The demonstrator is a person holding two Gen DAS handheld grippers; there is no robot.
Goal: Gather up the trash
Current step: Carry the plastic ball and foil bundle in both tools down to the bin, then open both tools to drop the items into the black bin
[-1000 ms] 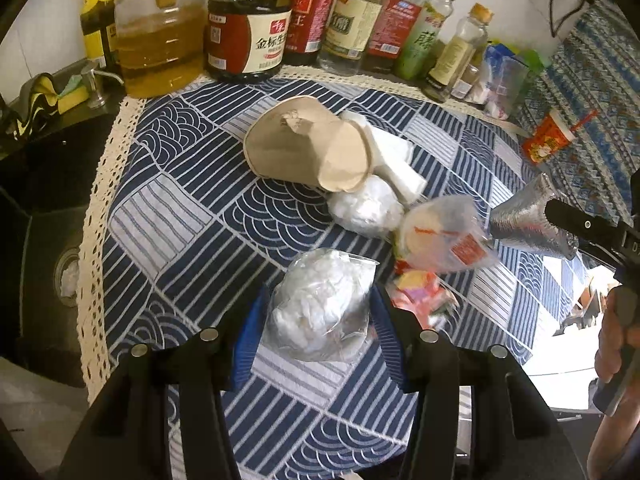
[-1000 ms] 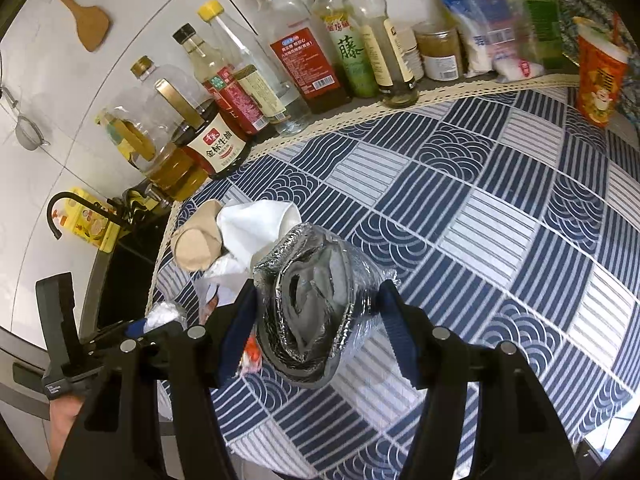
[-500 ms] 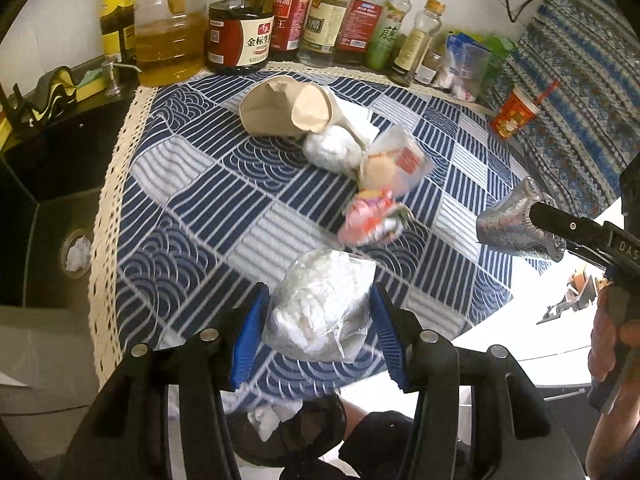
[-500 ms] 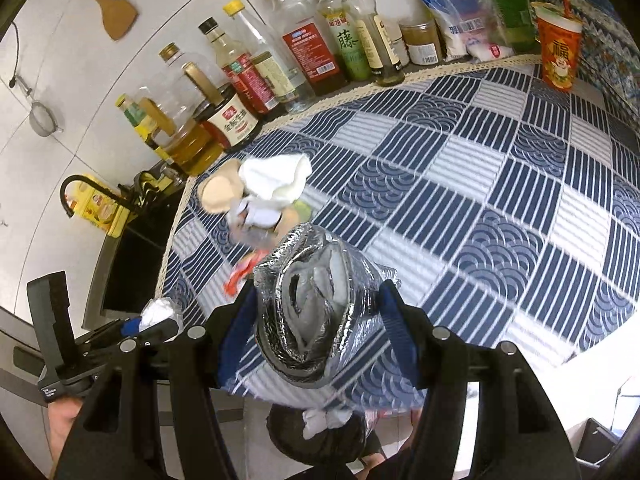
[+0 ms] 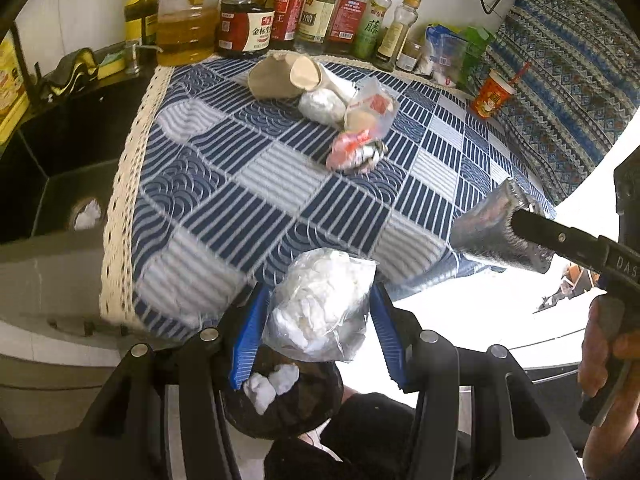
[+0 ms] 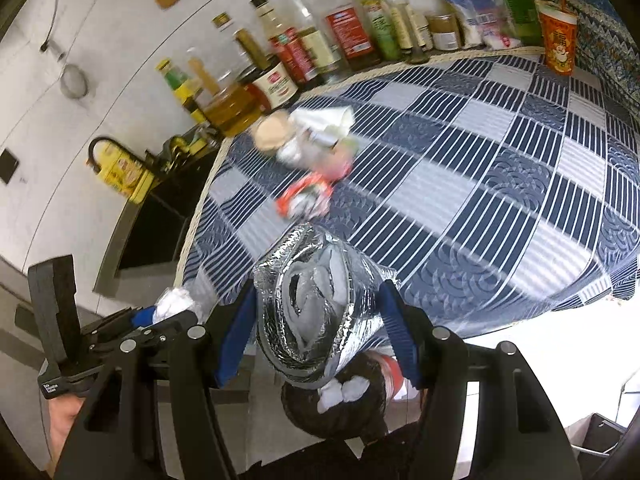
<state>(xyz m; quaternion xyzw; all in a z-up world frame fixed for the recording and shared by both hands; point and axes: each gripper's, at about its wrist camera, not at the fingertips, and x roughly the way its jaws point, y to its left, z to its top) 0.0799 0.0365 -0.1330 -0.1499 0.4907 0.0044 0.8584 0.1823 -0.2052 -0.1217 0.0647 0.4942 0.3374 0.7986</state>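
Crinkly clear bag of tissue (image 5: 320, 304), feather-light and squashy, sits pinched in the left claw (image 5: 318, 336) above the bin (image 5: 280, 400); the right claw (image 6: 320, 320) squeezes a slippery foil pouch (image 6: 316, 304) mid-body.

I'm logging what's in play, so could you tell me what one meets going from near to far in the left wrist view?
Bin with white scraps → clear bag of tissue in the left gripper → red wrapper → brown paper bag → row of bottles along the wall.

Both held bags (image 5: 320, 304) carried off table, above bin (image 5: 288, 400)
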